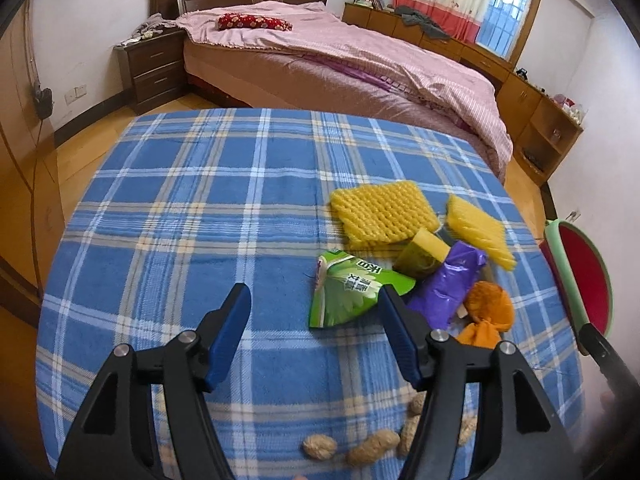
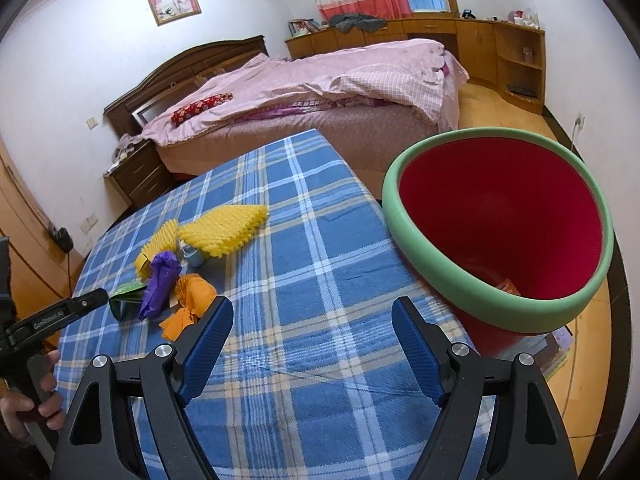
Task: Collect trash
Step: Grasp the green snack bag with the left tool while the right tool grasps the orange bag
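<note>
A pile of trash lies on the blue plaid table: a green snack bag, a purple wrapper, an orange wrapper, two yellow foam nets and several peanut shells. My left gripper is open and empty, its right finger at the green bag's edge. My right gripper is open and empty above the table, right of the pile. The red bin with a green rim stands beside the table, right of it, with a scrap inside.
A bed with a pink quilt stands beyond the table. A nightstand and wooden cabinets line the walls. The left gripper and the hand holding it show at the left of the right wrist view.
</note>
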